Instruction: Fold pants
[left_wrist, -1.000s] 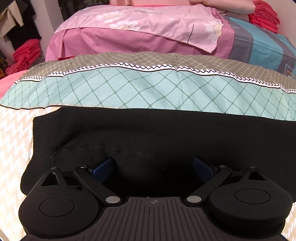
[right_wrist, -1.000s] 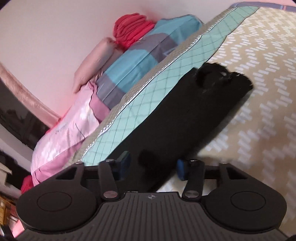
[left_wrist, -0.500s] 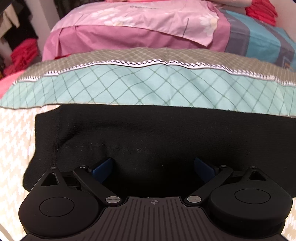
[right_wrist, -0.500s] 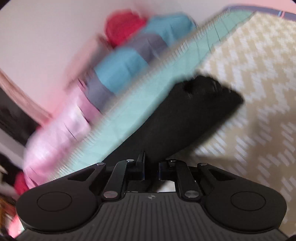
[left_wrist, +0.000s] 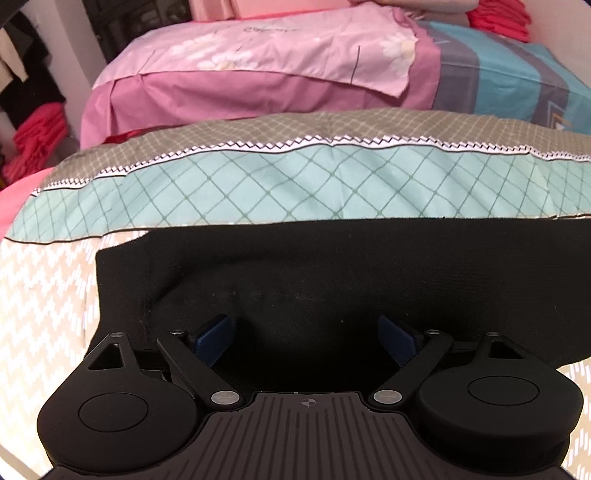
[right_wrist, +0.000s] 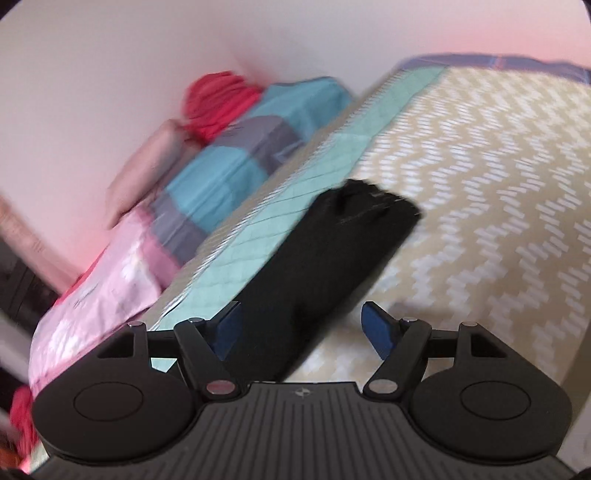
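The black pants (left_wrist: 332, 280) lie as a long folded strip across the beige zigzag bedspread (left_wrist: 40, 295). My left gripper (left_wrist: 308, 338) is open, its blue pads spread wide just over the near edge of the pants close to their left end. In the right wrist view the pants (right_wrist: 332, 251) run away from me to a ragged far end. My right gripper (right_wrist: 304, 326) is open, its left pad over the black cloth and its right pad over the bedspread (right_wrist: 480, 206). This view is blurred.
A teal diamond-pattern sheet (left_wrist: 295, 184) with a grey-brown band lies just behind the pants. Behind it are a pink floral quilt (left_wrist: 258, 55) and a blue-grey one (left_wrist: 517, 81). Red clothes (right_wrist: 218, 99) are stacked by the wall; more red clothes (left_wrist: 37, 136) are at far left.
My right gripper closed on the pants half a second ago and has opened again, letting go. My left gripper stayed open and shifted slightly over the pants' left end.
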